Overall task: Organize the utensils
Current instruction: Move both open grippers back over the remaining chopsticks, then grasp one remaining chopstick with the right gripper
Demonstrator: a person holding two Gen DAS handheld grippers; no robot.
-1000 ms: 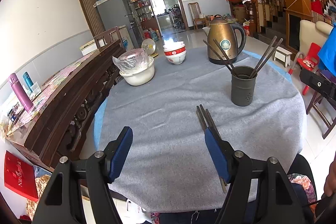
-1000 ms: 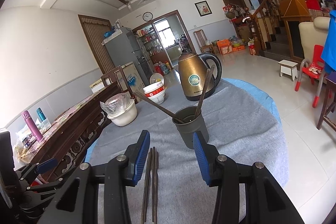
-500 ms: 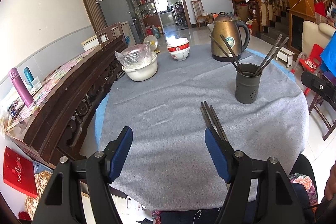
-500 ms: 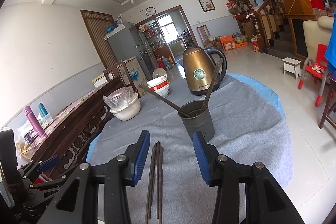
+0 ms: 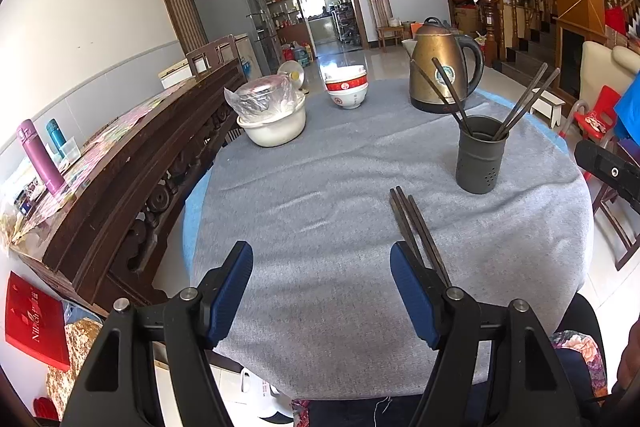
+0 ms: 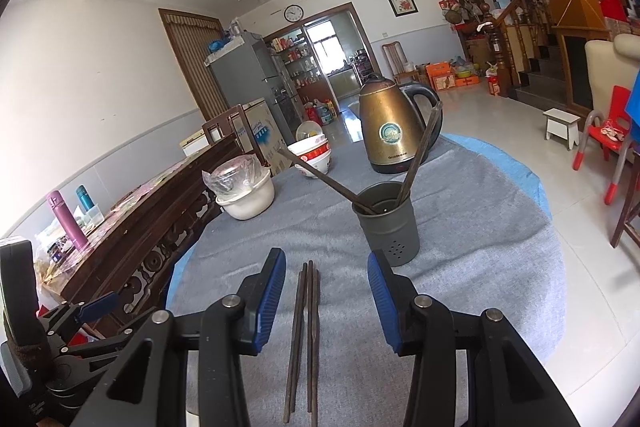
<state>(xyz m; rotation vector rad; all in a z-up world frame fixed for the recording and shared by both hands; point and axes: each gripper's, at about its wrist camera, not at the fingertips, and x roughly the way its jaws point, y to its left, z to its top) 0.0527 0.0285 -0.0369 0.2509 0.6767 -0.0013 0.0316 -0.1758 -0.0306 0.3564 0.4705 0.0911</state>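
Right wrist view shows the loose chopsticks [image 6: 306, 331] lying side by side on the grey cloth near the table's [image 5: 320, 187] front edge, running lengthwise between the two blue pads of the right hand-held gripper [image 6: 326, 291]. Its jaws stand apart and do not touch the sticks. Over the last second nothing on the table has shifted; only the view has tipped down a little, so the bundle now sits a touch more squarely in the gap and the holder [image 6: 388, 223] just beyond it sits lower in frame. The holder already carries several sticks, leaning out to both sides.

That reads as lining up for a pick, not yet a grasp; the jaws must still come down and close.

From the left wrist, the same bundle lies just right of the left hand-held gripper [image 5: 322, 287], whose jaws are wide apart over bare cloth, holding nothing. Kettle [image 5: 440, 67] and bowls [image 5: 348, 91] stand toward the far edge, clear of the work.
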